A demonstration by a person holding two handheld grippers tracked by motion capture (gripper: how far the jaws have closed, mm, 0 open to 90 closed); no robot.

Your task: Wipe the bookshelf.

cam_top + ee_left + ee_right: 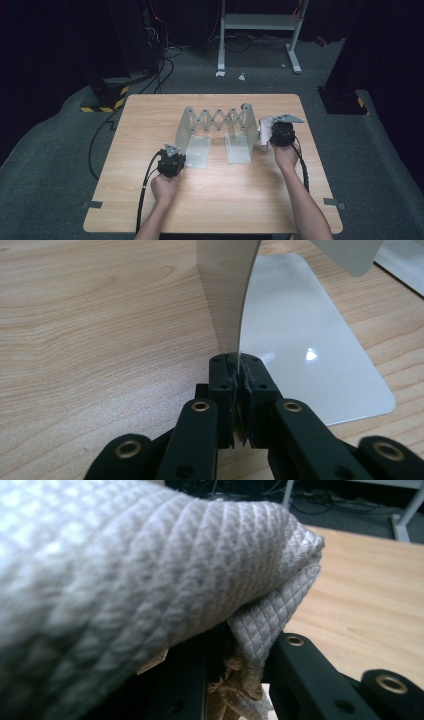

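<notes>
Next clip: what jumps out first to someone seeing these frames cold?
The expandable metal bookend rack at the middle of the wooden table, its scissor lattice stretched between upright plates. The left gripper is shut on the edge of the rack's left upright plate, next to its flat base plate. The right gripper holds a bunched white cloth by the rack's right end.

A light wooden table [210,200] with rounded corners stands on a grey carpet floor [45,165]. Toward twelve o'clock a white metal stand [260,22] rests its feet on the floor. At about ten o'clock black cables [160,70] trail past a base marked with yellow and black stripes [102,102]. The walls beyond lie in darkness.
</notes>
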